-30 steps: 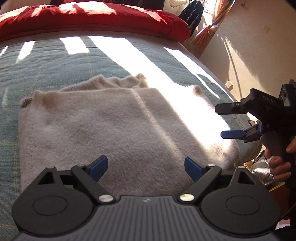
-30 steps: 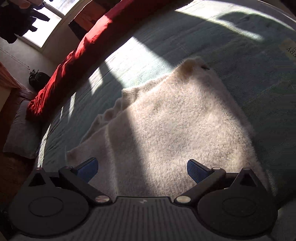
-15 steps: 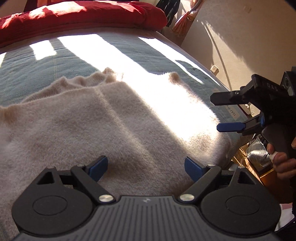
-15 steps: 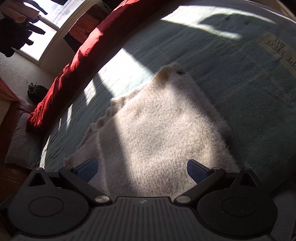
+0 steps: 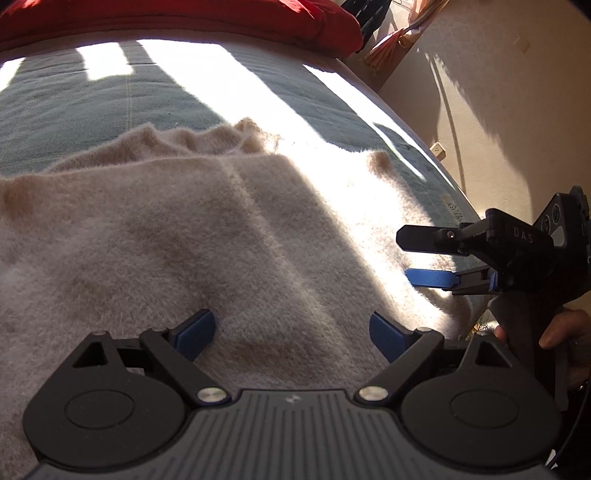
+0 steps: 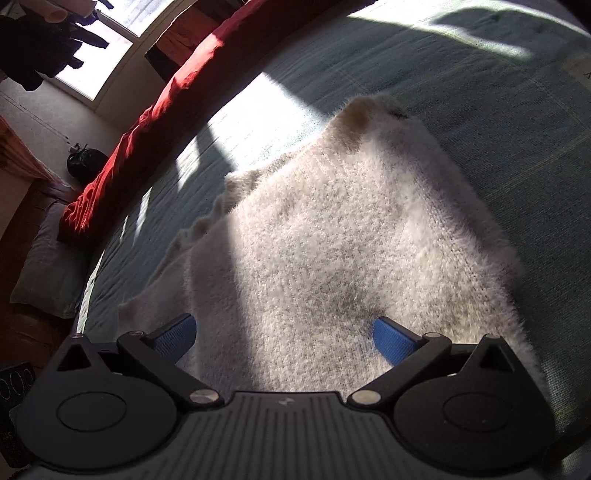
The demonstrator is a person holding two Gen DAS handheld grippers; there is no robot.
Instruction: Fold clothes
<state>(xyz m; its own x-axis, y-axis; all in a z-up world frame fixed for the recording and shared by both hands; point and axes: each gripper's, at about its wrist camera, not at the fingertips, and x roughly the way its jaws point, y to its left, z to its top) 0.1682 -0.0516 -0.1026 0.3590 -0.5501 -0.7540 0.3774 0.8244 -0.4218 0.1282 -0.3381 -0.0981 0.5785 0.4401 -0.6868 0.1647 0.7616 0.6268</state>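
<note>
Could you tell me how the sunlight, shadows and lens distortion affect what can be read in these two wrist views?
Left wrist view: a blown-out sun band crosses the bed cover and the beige sweater, erasing knit detail there; the right tool stays sharp. Right wrist view: the sweater lies mostly in soft shadow, texture legible; the window is overexposed. Both views: fisheye bends the bed edge.

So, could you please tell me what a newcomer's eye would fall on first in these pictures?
First the fluffy cream sweater, lying flat on the grey-green bedspread and crossed by a hard band of sunlight. Next the red duvet bunched along the far edge of the bed. The left gripper and right gripper hang over the sweater, jaws wide apart and empty.
</note>
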